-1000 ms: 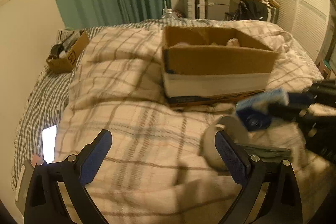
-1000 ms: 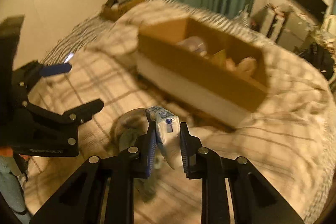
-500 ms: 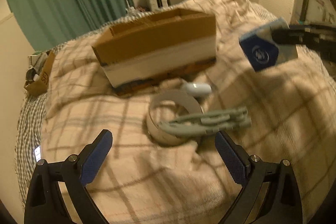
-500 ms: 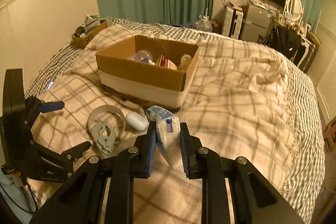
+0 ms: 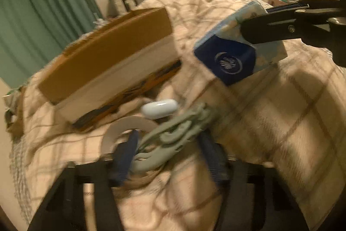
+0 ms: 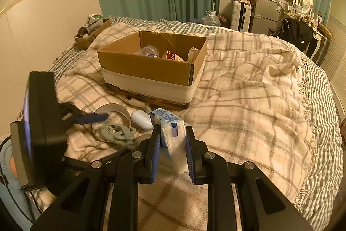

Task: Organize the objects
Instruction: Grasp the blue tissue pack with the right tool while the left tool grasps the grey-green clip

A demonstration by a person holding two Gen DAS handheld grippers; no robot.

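Note:
My right gripper (image 6: 172, 145) is shut on a blue and white tissue pack (image 6: 170, 129), held above the plaid blanket; the pack also shows in the left wrist view (image 5: 235, 51). My left gripper (image 5: 170, 151) is open, its blue pads on either side of a grey-green rubbery item (image 5: 173, 138) that lies over a grey tape ring (image 5: 121, 129). A white oval case (image 5: 159, 108) lies just beyond. The open cardboard box (image 6: 151, 66) holding several items stands behind them. The left wrist view is blurred.
A small cardboard box (image 6: 92, 35) of odds and ends sits at the bed's far left corner. The plaid blanket (image 6: 248, 101) spreads to the right. Green curtains, a wall TV and cluttered furniture (image 6: 263, 12) stand beyond the bed.
My left gripper has moved forward and down, and its fingers have narrowed around the grey-green item. My right gripper still holds the tissue pack, with little movement in the last half second.

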